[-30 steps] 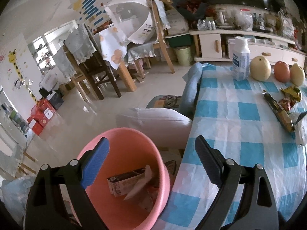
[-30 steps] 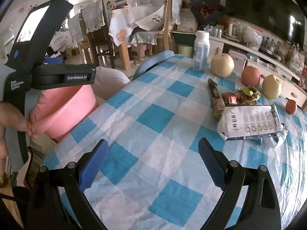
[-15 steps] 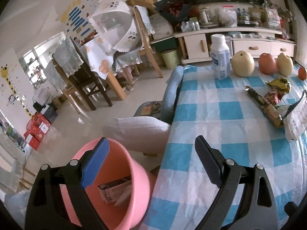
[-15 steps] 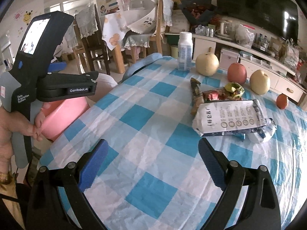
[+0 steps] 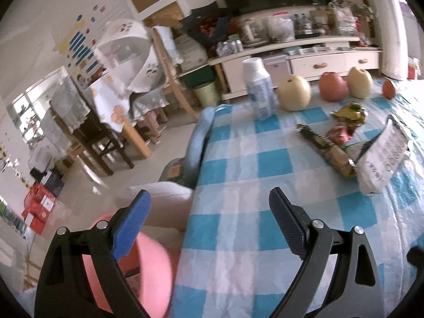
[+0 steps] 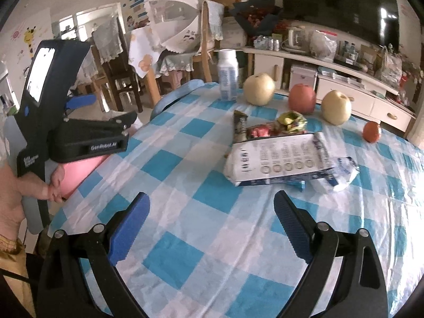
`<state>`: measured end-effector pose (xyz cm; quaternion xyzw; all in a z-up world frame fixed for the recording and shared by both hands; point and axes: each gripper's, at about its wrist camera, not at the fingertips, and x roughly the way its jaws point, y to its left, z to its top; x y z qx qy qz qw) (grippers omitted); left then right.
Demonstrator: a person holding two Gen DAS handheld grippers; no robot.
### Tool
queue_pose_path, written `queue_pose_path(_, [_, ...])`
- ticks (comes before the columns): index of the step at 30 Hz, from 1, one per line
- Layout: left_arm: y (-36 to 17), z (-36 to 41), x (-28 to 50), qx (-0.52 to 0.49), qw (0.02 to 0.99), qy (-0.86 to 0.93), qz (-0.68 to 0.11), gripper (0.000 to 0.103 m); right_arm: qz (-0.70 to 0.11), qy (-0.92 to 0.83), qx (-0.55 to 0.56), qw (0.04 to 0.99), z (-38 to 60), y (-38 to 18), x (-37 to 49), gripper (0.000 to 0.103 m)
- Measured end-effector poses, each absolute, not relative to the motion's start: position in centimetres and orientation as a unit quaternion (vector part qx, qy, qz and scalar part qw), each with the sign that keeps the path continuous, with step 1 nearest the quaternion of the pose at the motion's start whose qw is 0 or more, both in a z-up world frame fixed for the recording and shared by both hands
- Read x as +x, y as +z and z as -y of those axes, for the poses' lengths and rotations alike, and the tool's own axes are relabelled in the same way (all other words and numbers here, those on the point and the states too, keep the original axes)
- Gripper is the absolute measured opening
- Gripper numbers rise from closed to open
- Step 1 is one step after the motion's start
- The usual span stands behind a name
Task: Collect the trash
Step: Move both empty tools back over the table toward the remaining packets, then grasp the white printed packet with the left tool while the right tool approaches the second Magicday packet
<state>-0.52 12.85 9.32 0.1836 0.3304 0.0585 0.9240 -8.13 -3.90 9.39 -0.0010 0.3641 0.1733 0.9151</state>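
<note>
Now left gripper (image 5: 209, 222) has swung from over the bin (image 5: 148, 273) toward the table (image 5: 238, 238); a second ago the bin filled the lower left of its view with a carton and scraps inside, now only a blurred pink edge shows behind the left finger and the contents can't be made out. Jaws wide apart, nothing held, one finger over the bin side, the other over the cloth. Right gripper (image 6: 212, 222) has eased closer to the trash, jaws also wide apart and empty, hovering above the checked cloth. Trash sits mid-table: white bag (image 6: 278, 159) lying flat, nearest the right gripper, with a crumpled white-blue wrapper (image 6: 339, 172) touching its right end; behind it a long dark wrapper (image 6: 239, 129), a red wrapper (image 6: 261, 132) and a gold-green one (image 6: 291, 120), bunched together. Further back in a row: bottle (image 6: 228, 78), pear (image 6: 258, 88), apple (image 6: 302, 98), second pear (image 6: 336, 107), small red fruit (image 6: 372, 131) off to the right. Left hand (image 6: 16, 198) grips the left tool at the table's left edge, bin just below it. Cloth between the right gripper and the bag is open.
</note>
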Motion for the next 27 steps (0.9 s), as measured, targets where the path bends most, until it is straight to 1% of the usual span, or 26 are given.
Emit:
queue_pose_path(15, [8.3, -6.0, -0.7, 0.189, 0.923, -0.078, -0.326, 0.091, -0.364, 0.138, 0.045, 0.92, 12.7, 11.5, -7.2, 0.094])
queue_pose_path(21, [7.0, -2.3, -0.9, 0.232, 0.909, -0.126, -0.324, 0.091, -0.383, 0.11, 0.059, 0.915, 16.1, 10.2, -5.9, 0.094])
queue_pose_path(27, [5.3, 1.4, -0.8, 0.277, 0.89, -0.174, -0.317, 0.091, -0.421, 0.094, 0.061, 0.9, 18.3, 7.5, -3.7, 0.094])
